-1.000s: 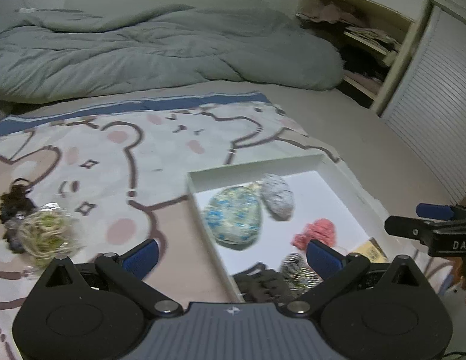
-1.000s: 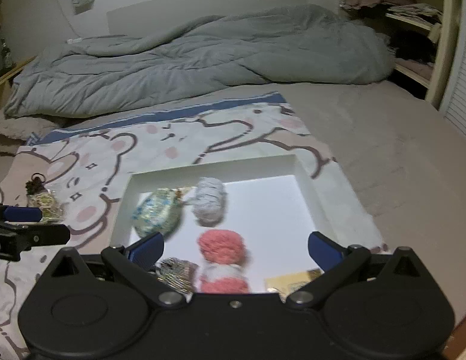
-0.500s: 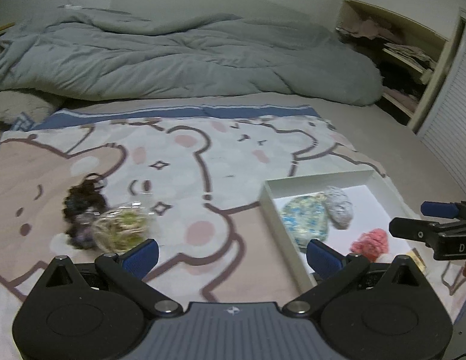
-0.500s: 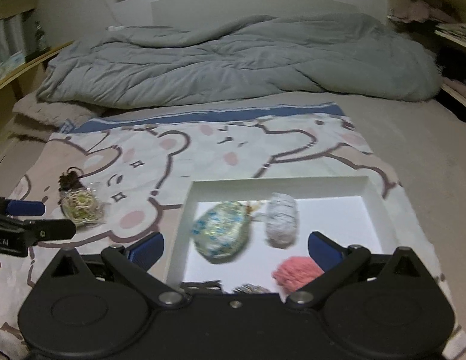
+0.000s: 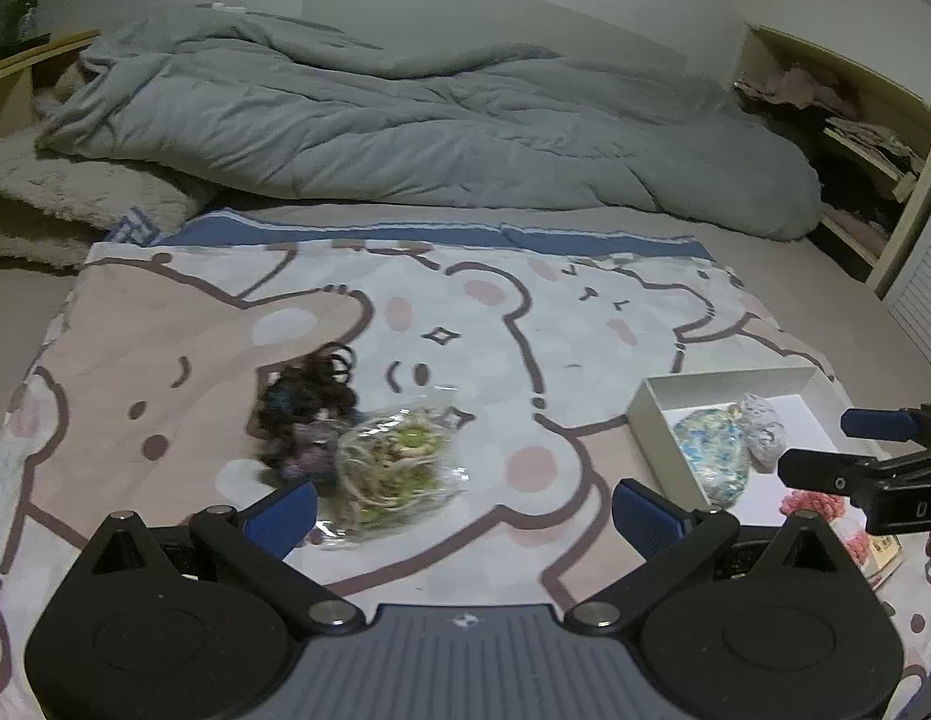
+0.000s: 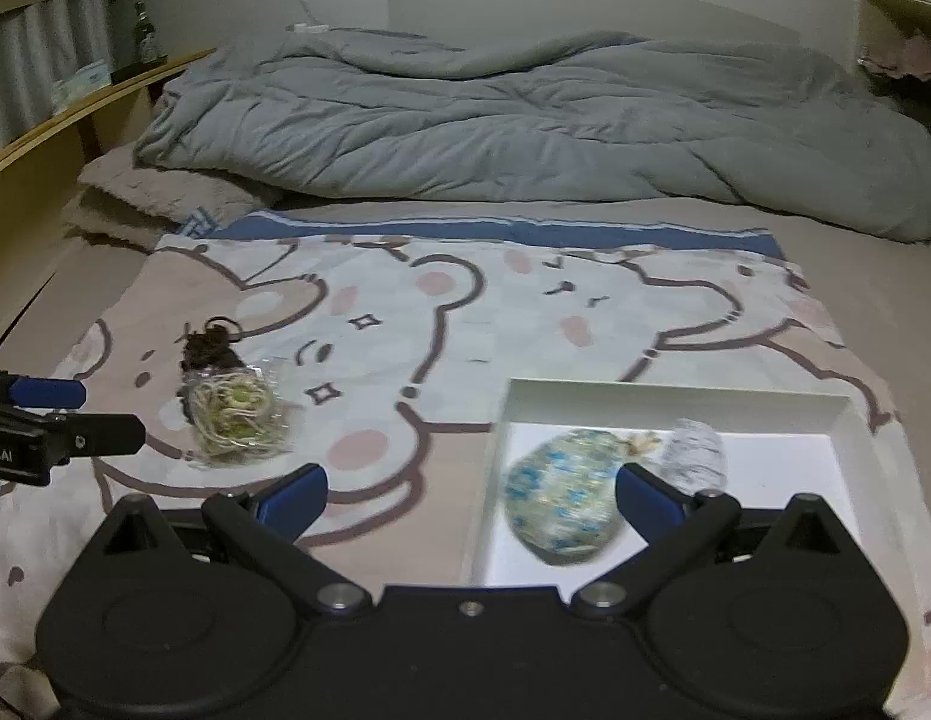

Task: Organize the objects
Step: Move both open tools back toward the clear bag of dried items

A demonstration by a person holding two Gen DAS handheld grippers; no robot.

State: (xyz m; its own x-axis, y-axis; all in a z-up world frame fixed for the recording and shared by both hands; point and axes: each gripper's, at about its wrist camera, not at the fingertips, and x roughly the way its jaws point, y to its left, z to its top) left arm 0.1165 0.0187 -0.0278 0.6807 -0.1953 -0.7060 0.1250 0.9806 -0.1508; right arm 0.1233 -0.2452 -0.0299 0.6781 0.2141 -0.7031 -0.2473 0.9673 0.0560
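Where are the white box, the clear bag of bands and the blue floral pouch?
white box (image 6: 675, 391), right wrist view, far wall.
clear bag of bands (image 5: 393, 468), left wrist view, middle.
blue floral pouch (image 6: 558, 498), right wrist view, middle.

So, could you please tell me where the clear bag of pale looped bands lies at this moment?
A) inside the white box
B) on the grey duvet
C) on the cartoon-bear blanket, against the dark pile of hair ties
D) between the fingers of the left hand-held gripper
C: the clear bag of bands lies on the cartoon-bear blanket against the dark hair ties, well left of the white box.
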